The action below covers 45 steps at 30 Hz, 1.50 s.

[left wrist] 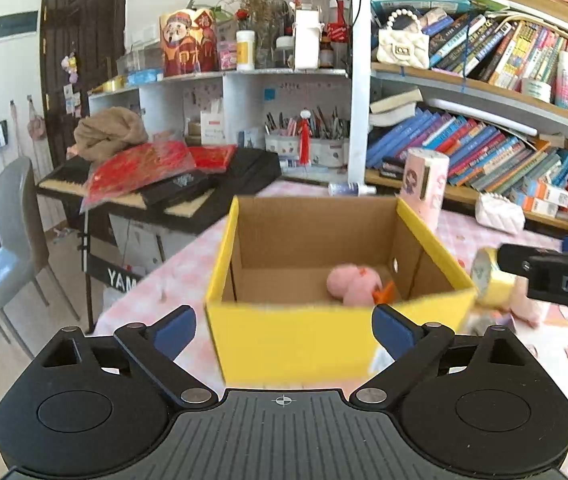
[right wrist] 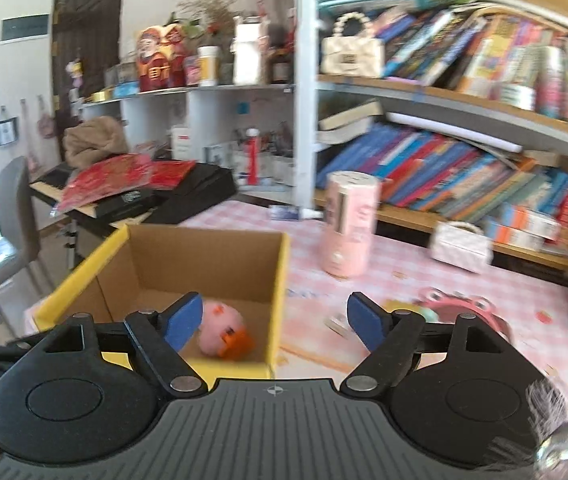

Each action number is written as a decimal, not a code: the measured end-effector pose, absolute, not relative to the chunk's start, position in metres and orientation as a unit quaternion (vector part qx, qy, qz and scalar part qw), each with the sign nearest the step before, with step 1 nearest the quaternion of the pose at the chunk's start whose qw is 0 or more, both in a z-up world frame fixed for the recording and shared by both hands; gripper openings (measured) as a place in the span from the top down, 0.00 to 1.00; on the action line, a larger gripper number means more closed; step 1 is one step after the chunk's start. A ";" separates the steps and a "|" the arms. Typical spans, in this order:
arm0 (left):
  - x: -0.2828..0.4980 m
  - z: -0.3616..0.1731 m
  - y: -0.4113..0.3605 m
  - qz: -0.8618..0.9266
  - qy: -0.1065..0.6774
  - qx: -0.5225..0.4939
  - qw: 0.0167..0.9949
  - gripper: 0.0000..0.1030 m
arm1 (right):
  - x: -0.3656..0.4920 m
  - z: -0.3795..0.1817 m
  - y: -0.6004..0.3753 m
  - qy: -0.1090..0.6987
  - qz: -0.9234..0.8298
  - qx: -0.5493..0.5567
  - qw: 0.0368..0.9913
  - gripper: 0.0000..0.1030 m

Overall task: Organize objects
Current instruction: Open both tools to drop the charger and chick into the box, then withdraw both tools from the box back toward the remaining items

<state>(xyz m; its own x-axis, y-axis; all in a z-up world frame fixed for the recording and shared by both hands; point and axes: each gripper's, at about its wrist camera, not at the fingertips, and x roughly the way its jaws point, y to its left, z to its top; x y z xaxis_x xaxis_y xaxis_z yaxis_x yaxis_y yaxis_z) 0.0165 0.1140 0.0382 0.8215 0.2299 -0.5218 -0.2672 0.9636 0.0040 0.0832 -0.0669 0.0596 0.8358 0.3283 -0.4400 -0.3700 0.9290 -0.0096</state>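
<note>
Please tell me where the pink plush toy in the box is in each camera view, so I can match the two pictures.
Left wrist view: pink plush toy right of centre, on the floor of the yellow box, near its right wall.
Right wrist view: lower centre-left, beside the left finger of the right tool.
Shared landmark: tall pink canister on the table.

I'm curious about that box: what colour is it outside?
Yellow outside, plain brown cardboard inside. The box shows best in the left wrist view.
</note>
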 end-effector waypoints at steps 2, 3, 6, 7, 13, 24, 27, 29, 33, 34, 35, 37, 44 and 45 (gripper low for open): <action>0.004 0.035 0.110 0.127 0.275 -0.039 0.952 0.06 | 0.064 0.052 -0.077 0.222 0.164 -0.048 0.960 0.22; -0.002 0.033 0.107 0.125 0.277 -0.040 0.952 0.06 | 0.055 0.049 -0.082 0.223 0.157 -0.048 0.961 0.22; -0.018 0.028 0.099 0.120 0.287 -0.041 0.950 0.06 | 0.031 0.038 -0.098 0.233 0.132 -0.038 0.963 0.22; -0.022 0.026 0.097 0.117 0.289 -0.041 0.949 0.06 | 0.023 0.035 -0.103 0.237 0.124 -0.032 0.963 0.22; -0.042 0.017 0.076 0.093 0.306 -0.034 0.947 0.05 | -0.014 0.018 -0.126 0.263 0.084 -0.017 0.961 0.21; -0.050 0.006 0.042 0.041 0.329 -0.021 0.943 0.05 | -0.045 0.000 -0.164 0.308 0.022 -0.007 0.951 0.19; -0.047 0.005 0.029 0.020 0.333 -0.015 0.943 0.05 | -0.051 -0.001 -0.176 0.311 0.007 -0.007 0.950 0.18; -0.045 0.004 0.021 0.007 0.335 -0.010 0.942 0.05 | -0.054 -0.001 -0.184 0.313 -0.003 -0.006 0.950 0.18; -0.038 0.002 0.005 -0.015 0.340 -0.003 0.940 0.05 | -0.058 -0.001 -0.197 0.316 -0.022 -0.003 0.949 0.17; -0.036 0.001 0.002 -0.019 0.342 -0.002 0.940 0.05 | -0.058 -0.001 -0.201 0.317 -0.027 -0.002 0.948 0.17; -0.034 0.000 -0.001 -0.023 0.344 -0.002 0.939 0.05 | -0.058 -0.002 -0.204 0.318 -0.031 -0.001 0.947 0.17; -0.030 -0.001 -0.008 -0.031 0.348 -0.002 0.937 0.05 | -0.057 -0.002 -0.209 0.321 -0.039 0.000 0.946 0.17; -0.014 -0.002 -0.028 -0.051 0.354 0.008 0.934 0.05 | -0.047 -0.005 -0.229 0.332 -0.059 0.009 0.941 0.17; -0.010 -0.003 -0.031 -0.052 0.355 0.007 0.934 0.05 | -0.044 -0.005 -0.232 0.333 -0.060 0.009 0.941 0.17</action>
<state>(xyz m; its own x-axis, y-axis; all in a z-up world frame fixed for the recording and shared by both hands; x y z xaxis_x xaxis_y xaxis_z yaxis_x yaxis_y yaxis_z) -0.0100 -0.0305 -0.0028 0.7432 -0.0918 -0.6628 0.1022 0.9945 -0.0231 -0.0440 -0.2316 -0.0049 0.7709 -0.1077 -0.6278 0.1199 0.9925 -0.0230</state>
